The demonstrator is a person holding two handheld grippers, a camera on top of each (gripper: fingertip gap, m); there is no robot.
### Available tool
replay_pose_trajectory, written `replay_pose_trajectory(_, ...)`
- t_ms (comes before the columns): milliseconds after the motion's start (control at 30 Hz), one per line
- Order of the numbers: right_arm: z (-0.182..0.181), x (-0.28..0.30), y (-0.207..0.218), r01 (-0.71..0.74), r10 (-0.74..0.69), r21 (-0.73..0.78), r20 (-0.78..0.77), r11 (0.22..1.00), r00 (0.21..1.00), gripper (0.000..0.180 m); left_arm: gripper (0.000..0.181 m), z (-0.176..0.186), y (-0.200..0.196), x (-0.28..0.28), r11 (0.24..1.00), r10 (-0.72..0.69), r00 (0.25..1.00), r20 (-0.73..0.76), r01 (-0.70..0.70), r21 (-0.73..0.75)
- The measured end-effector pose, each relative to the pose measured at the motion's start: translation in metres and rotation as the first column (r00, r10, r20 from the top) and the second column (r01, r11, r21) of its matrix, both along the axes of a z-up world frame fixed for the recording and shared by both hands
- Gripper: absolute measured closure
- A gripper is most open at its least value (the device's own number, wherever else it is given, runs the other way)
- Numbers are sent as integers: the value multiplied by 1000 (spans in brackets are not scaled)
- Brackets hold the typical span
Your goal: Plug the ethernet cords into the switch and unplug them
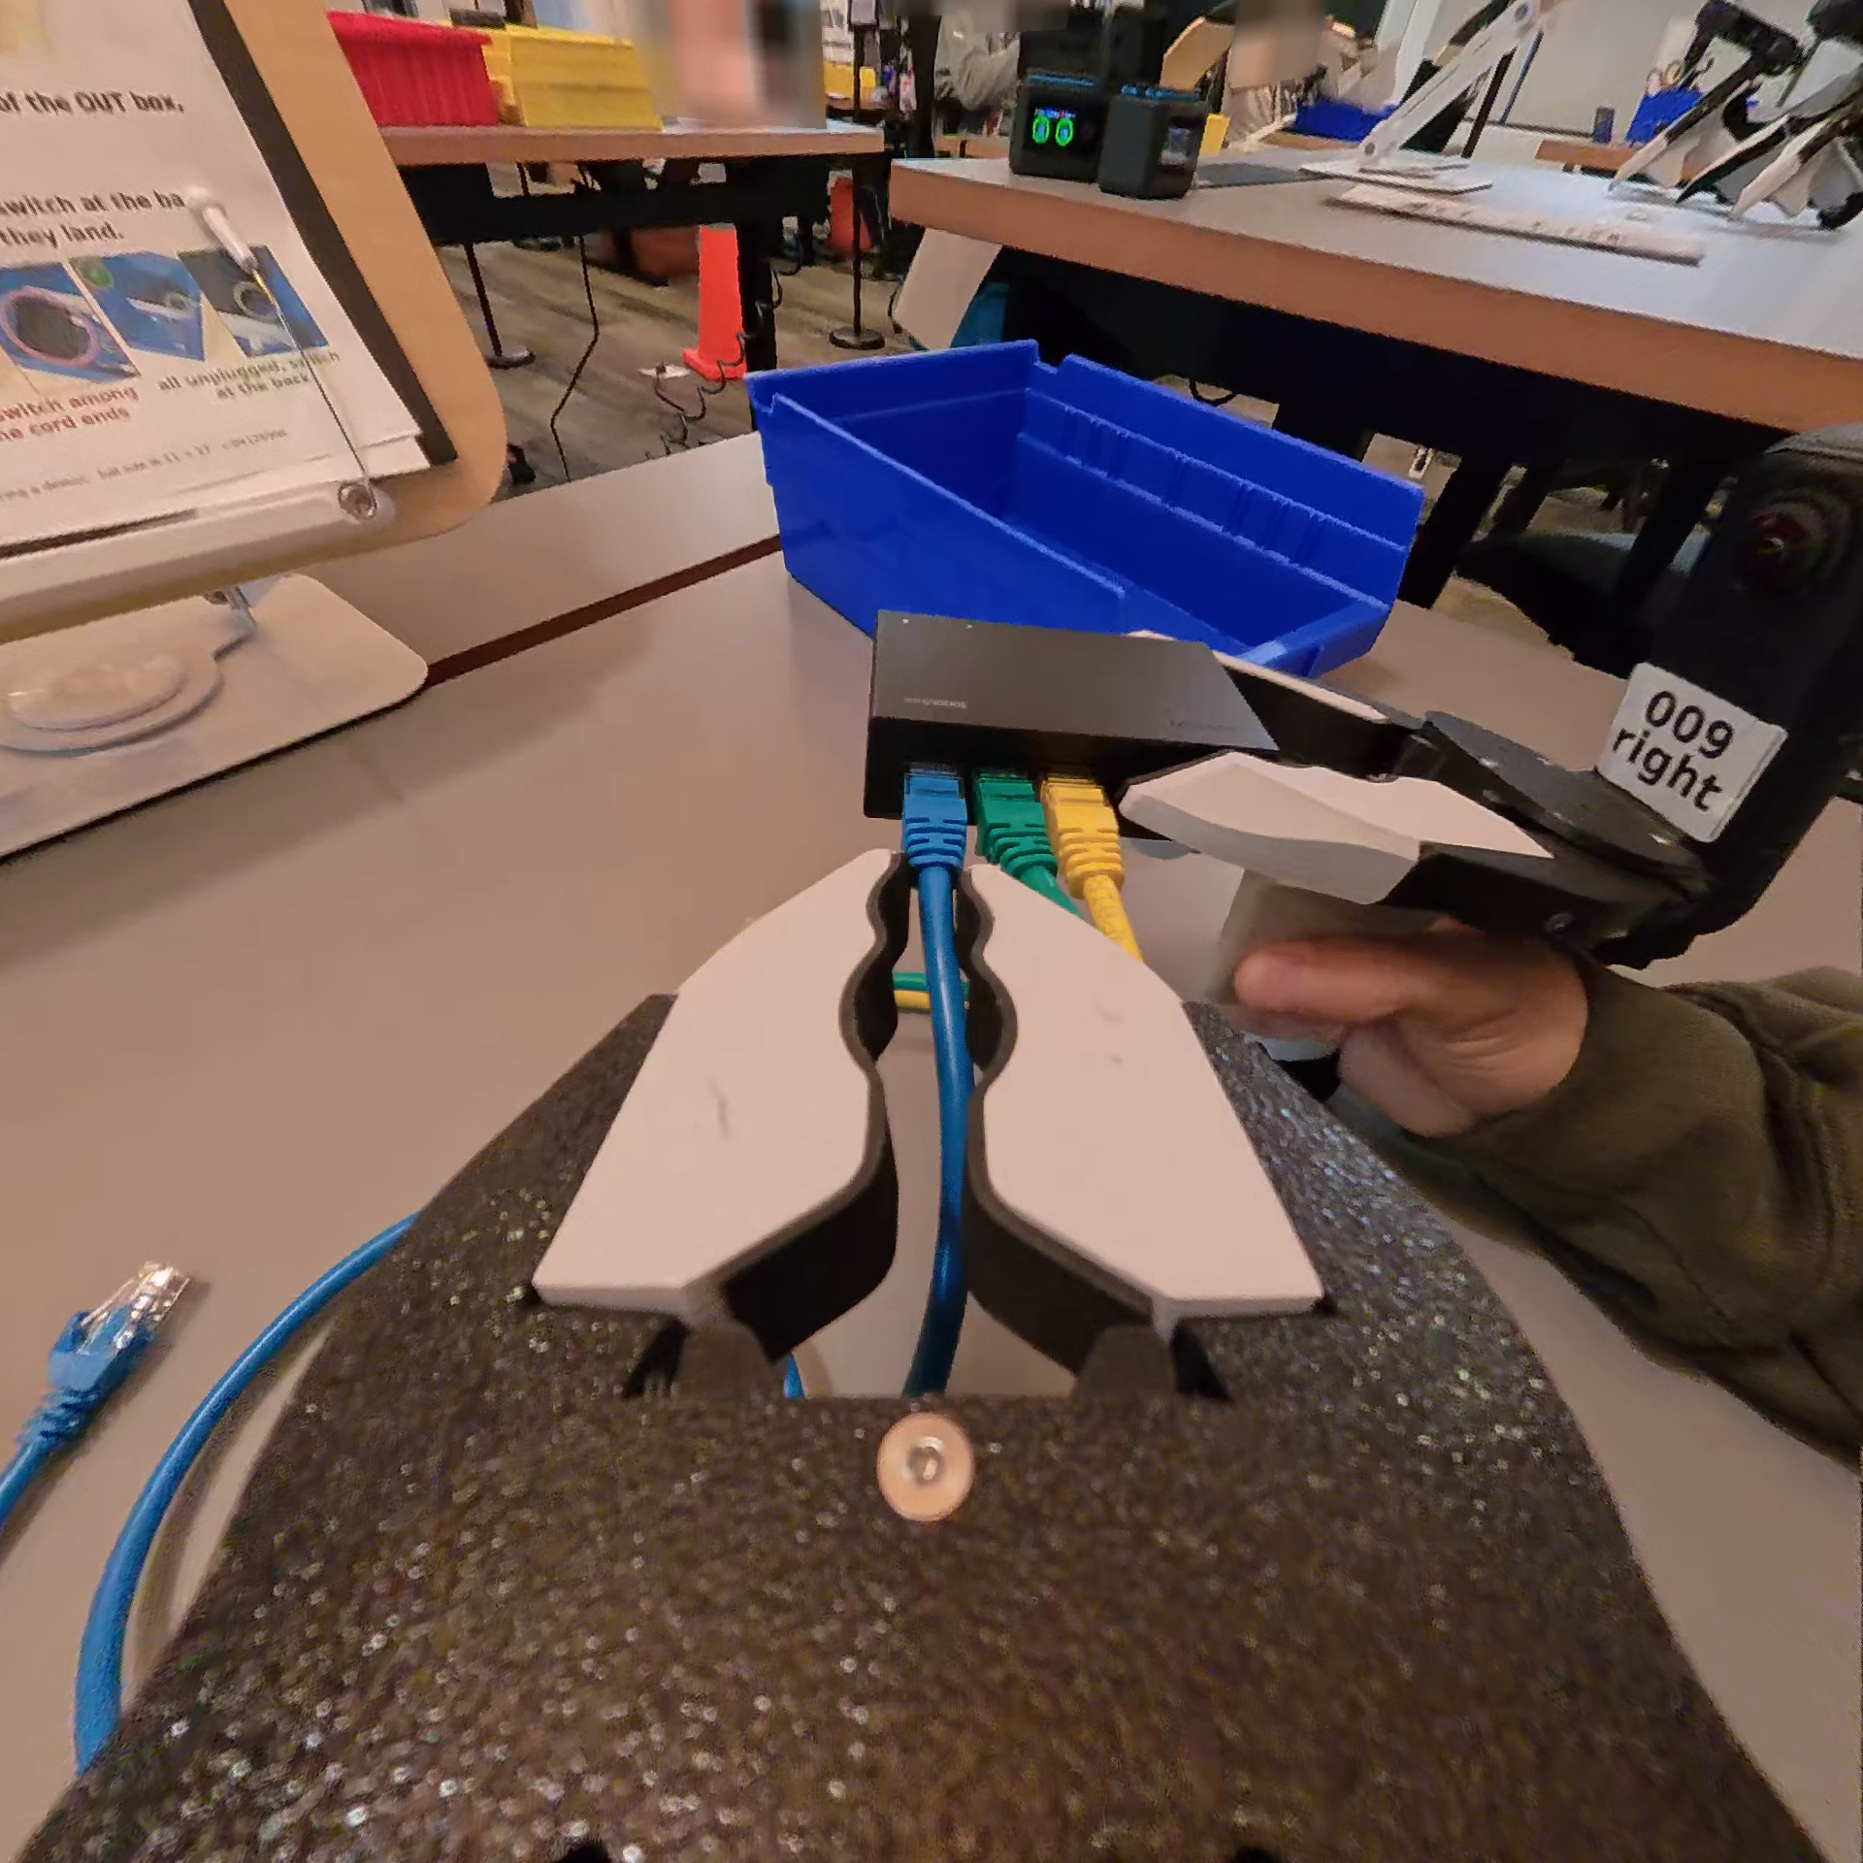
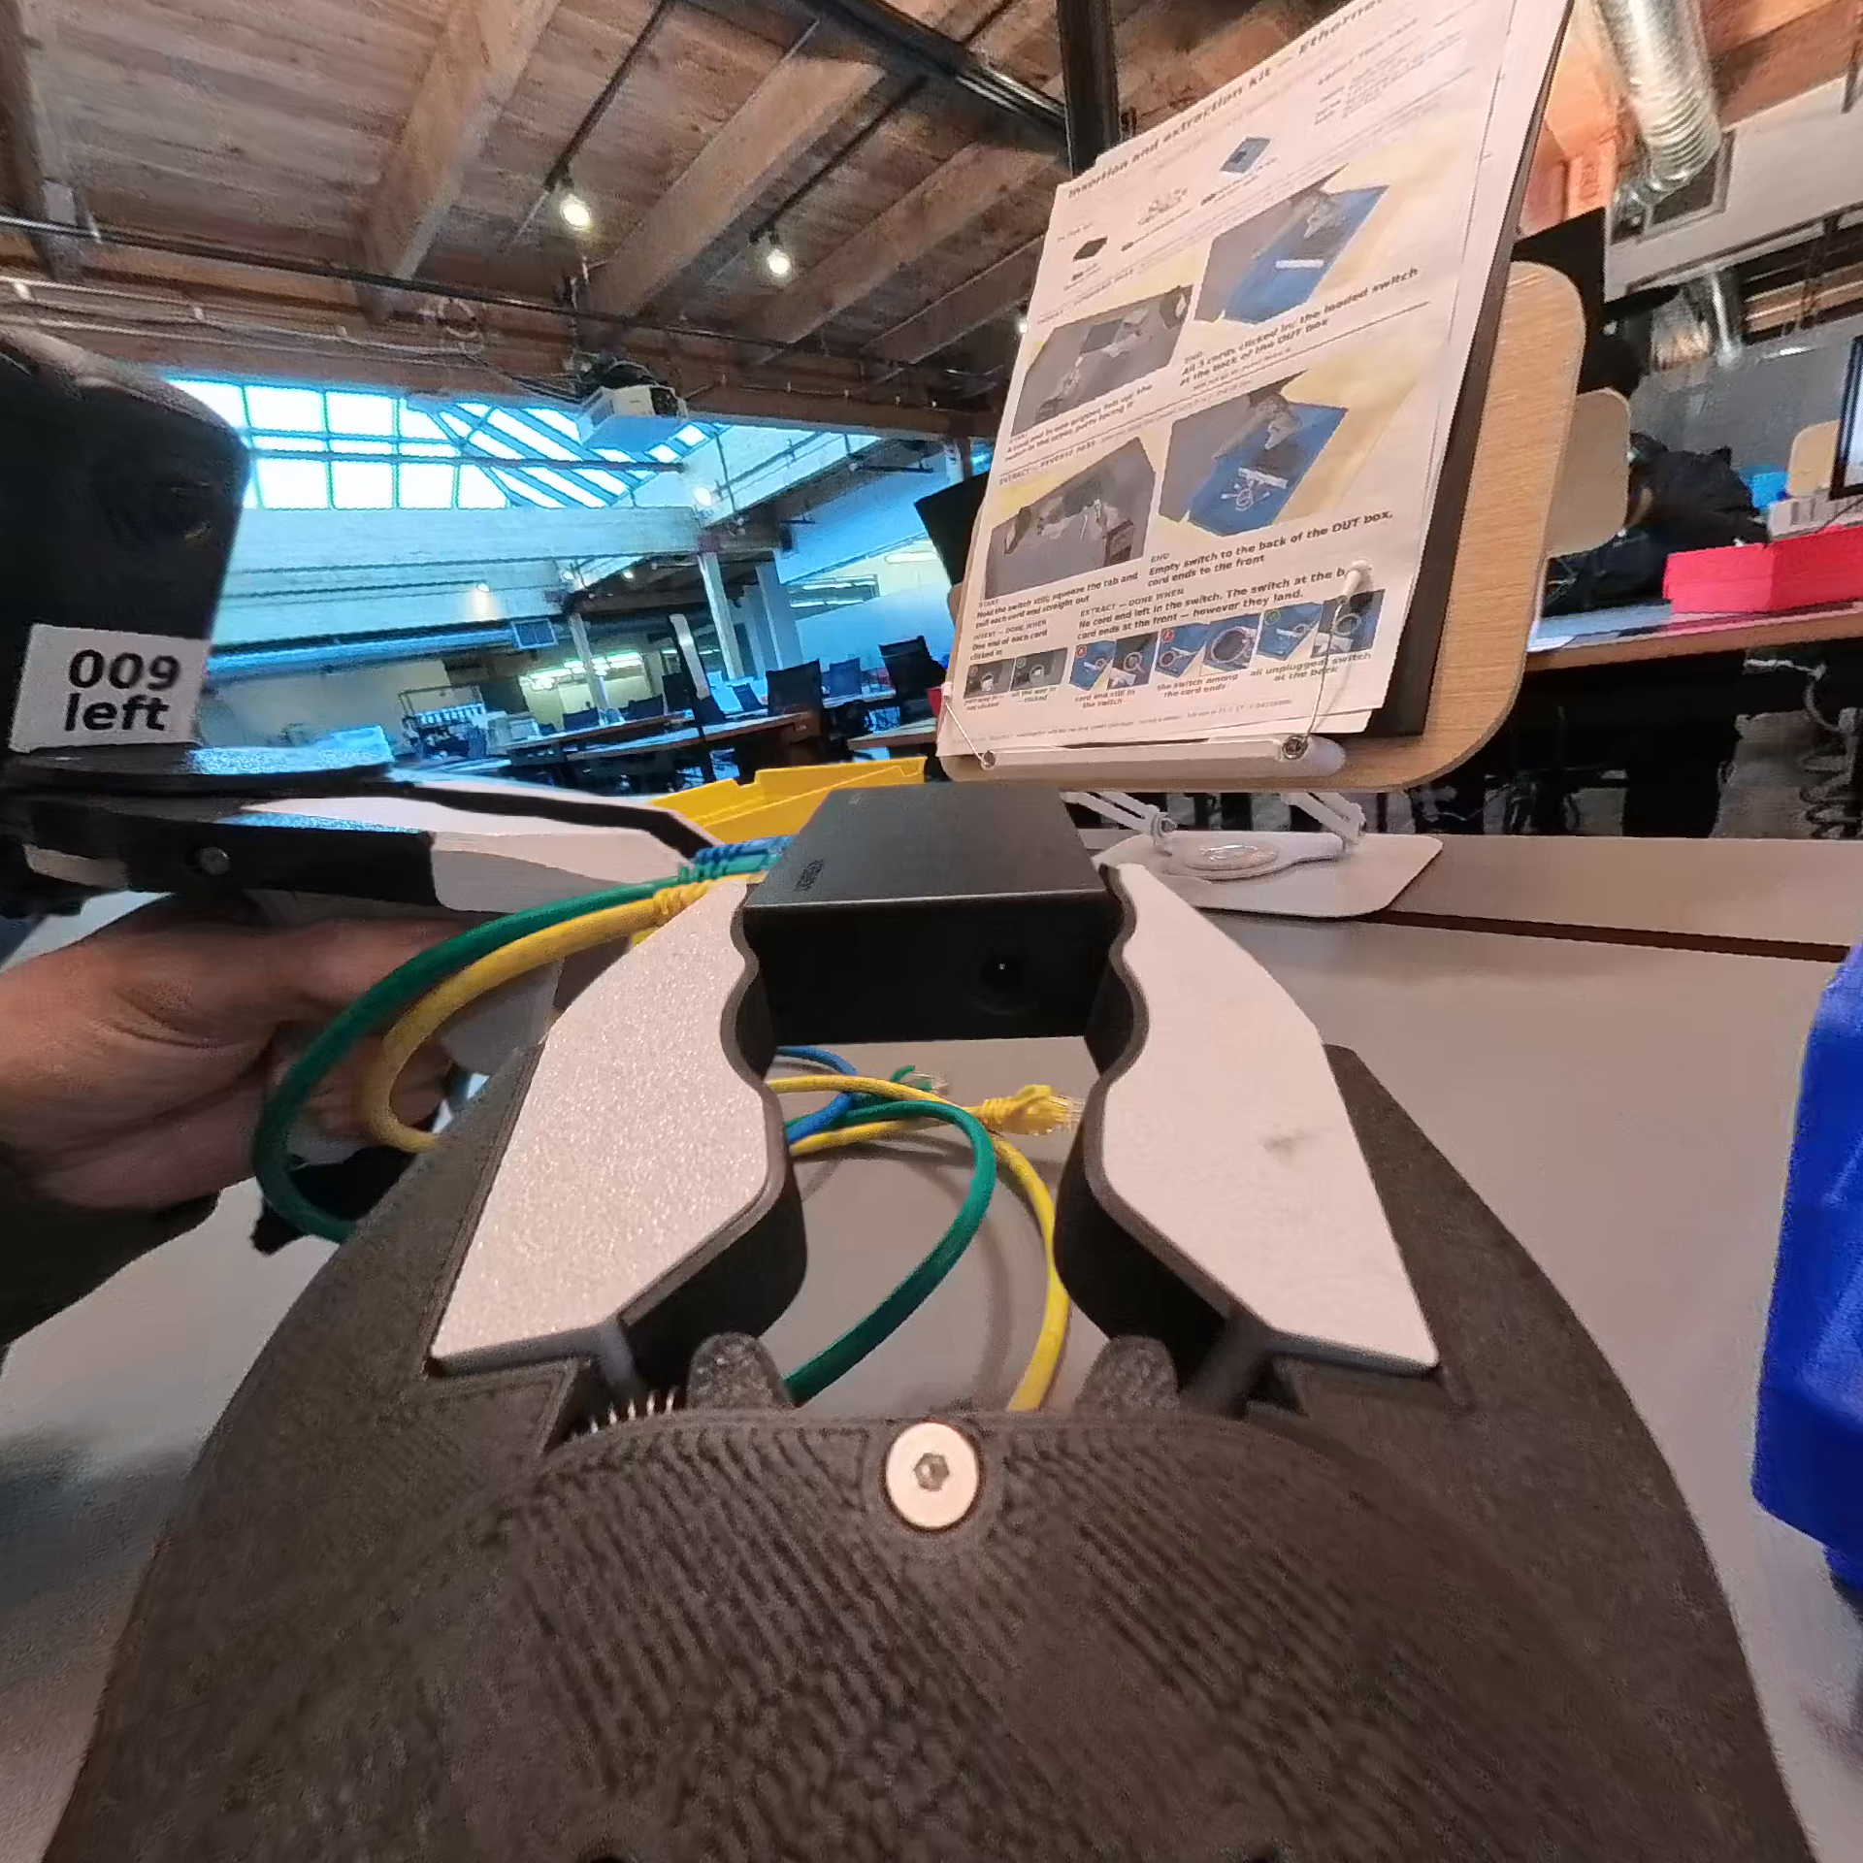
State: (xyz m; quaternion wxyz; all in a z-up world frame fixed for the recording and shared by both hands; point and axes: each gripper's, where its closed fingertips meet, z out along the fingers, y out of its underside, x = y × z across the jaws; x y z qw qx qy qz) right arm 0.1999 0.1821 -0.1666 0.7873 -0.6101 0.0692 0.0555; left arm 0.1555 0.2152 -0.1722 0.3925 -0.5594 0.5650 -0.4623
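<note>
- Black switch (image 1: 1048, 696) is lifted above the tabletop (image 1: 504, 907), clamped by my right hand-held gripper (image 2: 933, 943); blue cord (image 1: 943, 1059), green cord (image 1: 1008, 817) and yellow cord (image 1: 1084, 817) are plugged in.
- My left hand-held gripper (image 1: 933, 887) is narrowed on the blue cord just behind its plug.
- Pulling without pressing the latch tab could, I judge, strain the cord or tug the switch loose.
- Tab and port depth are hidden from me.
</note>
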Motion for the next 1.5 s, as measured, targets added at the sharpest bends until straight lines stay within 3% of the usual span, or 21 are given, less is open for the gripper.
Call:
replay_pose_trajectory(367, -1, -4, 2, -8, 9, -11, 30, 1000, 1000, 117, 173, 6, 2, -2, 988, 1, 998, 63, -11, 157)
replay_pose_trajectory(667, -2, 6, 1, 70, -68, -26, 50, 997, 996, 118, 173, 3, 4, 10, 986, -31, 1000, -1, 31, 165)
replay_pose_trajectory(867, 0, 11, -3, 46, -46, 2, 19, 999, 999, 118, 172, -3, 1, 8, 983, -10, 1000, -27, 15, 184)
replay_pose_trajectory(1500, 3, 3, -3, 23, -24, 30, 58, 999, 998, 118, 175, -3, -1, -6, 999, -10, 995, -96, 14, 33)
